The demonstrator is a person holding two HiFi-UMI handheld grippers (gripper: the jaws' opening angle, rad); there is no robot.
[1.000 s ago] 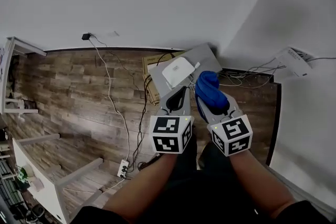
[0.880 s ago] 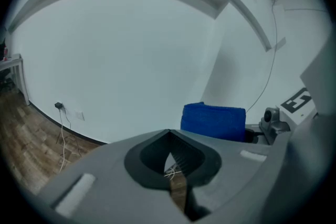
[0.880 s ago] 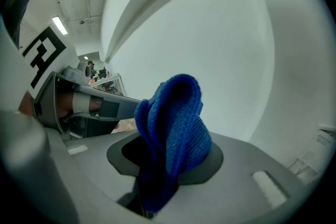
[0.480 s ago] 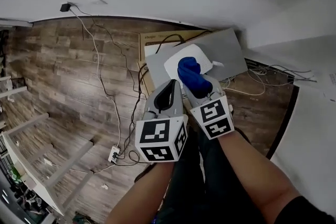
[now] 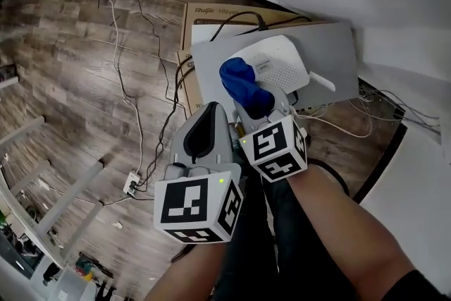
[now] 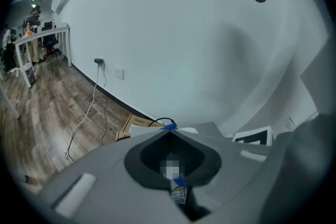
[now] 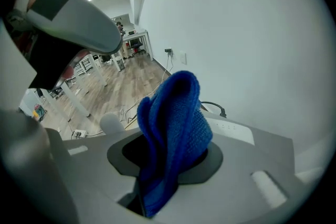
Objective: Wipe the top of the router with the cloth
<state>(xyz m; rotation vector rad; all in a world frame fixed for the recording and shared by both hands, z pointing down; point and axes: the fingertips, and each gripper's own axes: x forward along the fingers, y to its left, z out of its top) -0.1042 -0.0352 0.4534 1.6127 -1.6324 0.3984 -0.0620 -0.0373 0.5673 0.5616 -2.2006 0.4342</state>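
The router (image 5: 285, 61) lies white and flat on a grey board (image 5: 338, 53), at about 12 o'clock from the middle of the head view. The blue cloth (image 5: 242, 83) is bunched over its edge at 9 o'clock. The right gripper (image 5: 256, 108) pinches this cloth between its jaws, and the loose end stands out past the tips. The left gripper (image 5: 211, 108) waits at 8 o'clock from the router, its jaws pressed together on nothing.

We judge that the wiping is at its start. To do it well, we would press the free end flat on the top and pull it across toward 3 o'clock in overlapping strokes. We would keep the jaw tips off the plastic and stay clear of the black cable (image 5: 239, 16) at 11 o'clock. The router looks light, so it may slide on the board under a hard push.

The head view shows the whole layout: the box (image 5: 211, 12) under the board, the wooden floor (image 5: 84, 81) and a power strip (image 5: 132, 183) at 8 o'clock. It does not show the pinch. The right gripper view shows it clearly, and also small marks on the router front. The left gripper view shows mostly the wall (image 6: 173, 44) and its own closed tips
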